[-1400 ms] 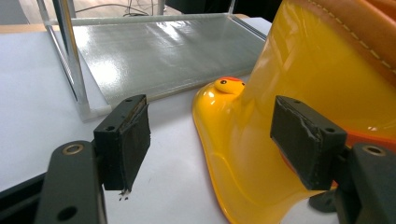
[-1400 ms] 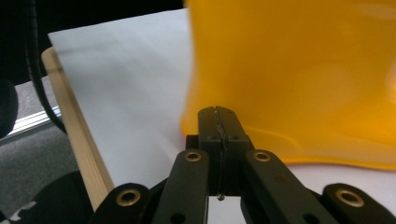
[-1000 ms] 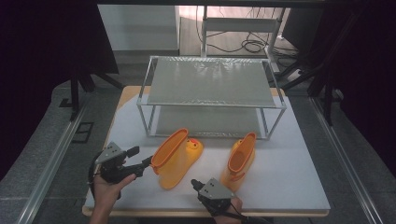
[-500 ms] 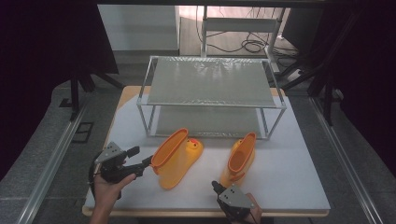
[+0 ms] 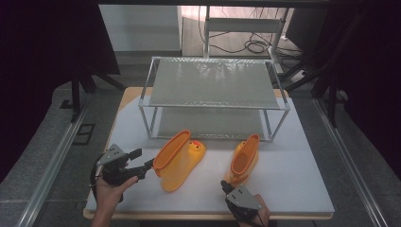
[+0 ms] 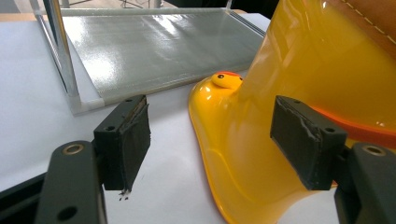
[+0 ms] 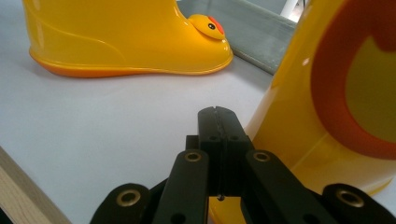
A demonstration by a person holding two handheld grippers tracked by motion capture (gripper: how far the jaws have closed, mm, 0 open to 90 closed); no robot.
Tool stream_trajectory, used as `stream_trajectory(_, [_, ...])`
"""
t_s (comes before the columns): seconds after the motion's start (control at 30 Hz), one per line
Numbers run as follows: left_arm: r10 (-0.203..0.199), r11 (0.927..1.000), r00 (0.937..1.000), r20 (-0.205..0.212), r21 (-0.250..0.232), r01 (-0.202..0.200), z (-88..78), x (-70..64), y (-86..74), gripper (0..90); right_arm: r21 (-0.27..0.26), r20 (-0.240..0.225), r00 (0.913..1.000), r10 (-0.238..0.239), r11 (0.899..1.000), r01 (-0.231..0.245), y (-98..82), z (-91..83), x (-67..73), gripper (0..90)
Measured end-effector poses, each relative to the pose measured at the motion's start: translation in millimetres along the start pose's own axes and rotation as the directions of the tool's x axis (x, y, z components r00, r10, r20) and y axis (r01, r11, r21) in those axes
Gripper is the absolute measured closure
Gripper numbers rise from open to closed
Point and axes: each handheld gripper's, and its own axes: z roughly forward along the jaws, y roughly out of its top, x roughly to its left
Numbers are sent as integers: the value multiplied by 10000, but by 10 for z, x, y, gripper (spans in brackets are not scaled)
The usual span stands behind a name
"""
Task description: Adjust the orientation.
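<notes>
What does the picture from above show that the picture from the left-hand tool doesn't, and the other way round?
From above alone: both hands, the right gripper, the second boot, and the rack's top shelf. The left gripper view alone gives a close look at its own black pads, standing wide apart beside the boot's orange cuff. Both share the left gripper, the yellow duck boot lying on its side, and the rack's lower shelf.

My grippers' black pads [image 6: 126, 140] look matt and rough; both yellow boots [image 7: 126, 37] are glossy, smooth plastic or rubber; the rack [image 5: 213, 85] is shiny metal; the tabletop [image 5: 302, 179] is matt white.
</notes>
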Motion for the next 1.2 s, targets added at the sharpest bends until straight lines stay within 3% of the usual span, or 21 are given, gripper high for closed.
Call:
stream_trajectory(0.5, [26, 10000, 10000, -9, -17, -26, -10, -6, 3, 283, 68, 31, 10000, 9, 10000, -9, -41, -42, -31, 896])
stream_trajectory(0.67, [-19, 10000, 10000, -46, -62, 18, -30, 13, 1, 283, 81, 107, 9998, 169, 9998, -169, -96, -128, -114, 896])
stream_trajectory(0.9, [-25, 10000, 10000, -56, -76, 24, -36, 13, 6, 284, 202, 728, 9946, 744, 9969, -760, -273, -366, -369, 896])
stream_trajectory(1.0, [-27, 10000, 10000, -63, -26, 27, -23, 6, 2, 283, 204, 1123, 9866, 1183, 9924, -1213, -370, -476, -561, 896])
stream_trajectory(1.1, [-16, 10000, 10000, -56, -27, 16, -19, 2, 3, 283, 189, 1292, 9824, 1352, 9901, -1387, -403, -506, -633, 896])
stream_trajectory(1.2, [-5, 10000, 10000, -46, -28, 5, -19, 1, 5, 283, 139, 1571, 9728, 1703, 9845, -1746, -451, -534, -797, 896])
